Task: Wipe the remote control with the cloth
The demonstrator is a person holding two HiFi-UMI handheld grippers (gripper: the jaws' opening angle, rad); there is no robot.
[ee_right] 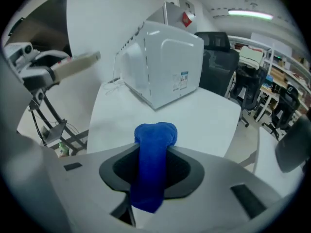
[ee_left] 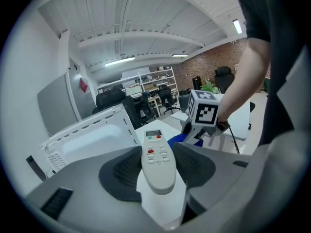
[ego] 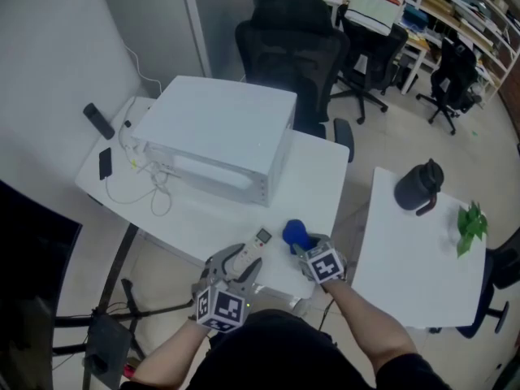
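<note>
My left gripper [ee_left: 158, 166] is shut on a white remote control [ee_left: 156, 160] with red and green buttons, held above the near edge of the white table [ego: 203, 210]. The remote [ego: 250, 254] points away from me in the head view, with the left gripper [ego: 236, 268] behind it. My right gripper [ee_right: 154, 171] is shut on a rolled blue cloth [ee_right: 153, 166] that runs between its pads and sticks out past them. The cloth [ego: 296, 234] sits just right of the remote's far end, apart from it. The right gripper [ego: 313, 254] hovers over the table's front right part.
A large white microwave-like box [ego: 218, 136] fills the table's middle. Cables [ego: 146, 177], a phone [ego: 105, 162] and a black remote [ego: 98, 120] lie at the left. A second white table [ego: 406, 250] on the right carries a black jug [ego: 418, 187] and a green plant [ego: 471, 224]. Office chairs [ego: 288, 55] stand behind.
</note>
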